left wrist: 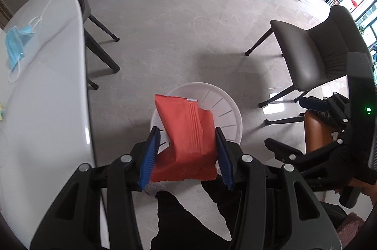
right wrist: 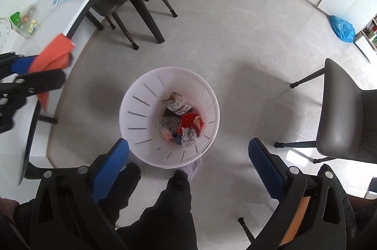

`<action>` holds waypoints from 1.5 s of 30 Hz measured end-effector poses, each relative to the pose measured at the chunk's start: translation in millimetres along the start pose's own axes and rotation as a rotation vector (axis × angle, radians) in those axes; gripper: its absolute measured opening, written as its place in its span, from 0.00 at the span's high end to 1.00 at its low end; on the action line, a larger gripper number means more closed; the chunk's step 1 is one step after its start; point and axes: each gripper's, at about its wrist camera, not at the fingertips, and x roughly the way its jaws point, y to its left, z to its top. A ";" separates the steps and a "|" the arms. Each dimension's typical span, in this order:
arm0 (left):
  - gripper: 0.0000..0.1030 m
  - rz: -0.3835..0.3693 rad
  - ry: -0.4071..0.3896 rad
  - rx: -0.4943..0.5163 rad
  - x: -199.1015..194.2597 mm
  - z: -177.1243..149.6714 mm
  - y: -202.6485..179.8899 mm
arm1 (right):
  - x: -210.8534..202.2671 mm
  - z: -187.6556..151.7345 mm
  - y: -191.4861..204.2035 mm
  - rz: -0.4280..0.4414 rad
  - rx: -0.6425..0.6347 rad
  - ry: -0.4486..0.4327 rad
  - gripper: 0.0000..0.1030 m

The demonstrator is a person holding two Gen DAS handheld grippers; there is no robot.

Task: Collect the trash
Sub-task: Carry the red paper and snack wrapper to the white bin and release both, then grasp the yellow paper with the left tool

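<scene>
1. The left claw (left wrist: pixel 187 148) is clamped on a crinkly orange wrapper (left wrist: pixel 186 134), pinched between the ribbed blue pads (left wrist: pixel 148 155).
2. A round white plastic bin (left wrist: pixel 226 113) with slotted walls is seen right below that claw, on the pale stone-look floor.
3. The right claw (right wrist: pixel 188 155) is spread wide with nothing in it, hanging over the bin (right wrist: pixel 136 108), where crumpled wrappers and a clear bottle are piled.
4. A soft blue face mask (left wrist: pixel 16 45) is left on the glossy white table (left wrist: pixel 51 85), off to the left claw's left.
</scene>
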 end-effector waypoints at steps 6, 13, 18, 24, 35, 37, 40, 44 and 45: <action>0.48 -0.093 0.035 0.014 53.3 1.9 -11.5 | 2.8 -1.6 -13.1 -0.026 0.004 0.009 0.02; 0.14 -0.096 0.112 0.066 113.9 -2.3 -28.9 | 16.9 -6.4 -32.7 -0.044 0.024 0.055 0.02; 0.14 -0.055 0.171 0.060 132.1 -4.5 -29.1 | 26.9 -5.4 -37.2 -0.036 0.012 0.066 0.02; 0.13 -0.063 0.168 -0.012 117.7 -0.5 -20.3 | 30.0 -4.1 -36.3 -0.028 -0.001 0.060 0.02; 0.13 0.057 0.037 -0.144 26.9 3.6 10.8 | 20.0 11.3 -21.2 0.017 -0.059 -0.003 0.02; 0.13 0.098 -0.019 -0.249 -5.3 -0.4 35.5 | 12.0 19.1 -12.9 0.044 -0.084 -0.026 0.02; 0.13 0.170 -0.095 -0.418 -48.4 -14.4 80.7 | -5.9 40.6 11.2 0.099 -0.137 -0.067 0.02; 0.13 0.290 -0.182 -0.592 -95.8 -41.7 148.7 | -27.4 72.8 52.2 0.151 -0.235 -0.123 0.02; 0.13 0.314 -0.190 -0.610 -101.6 -45.9 161.1 | -30.9 80.9 62.1 0.157 -0.261 -0.136 0.02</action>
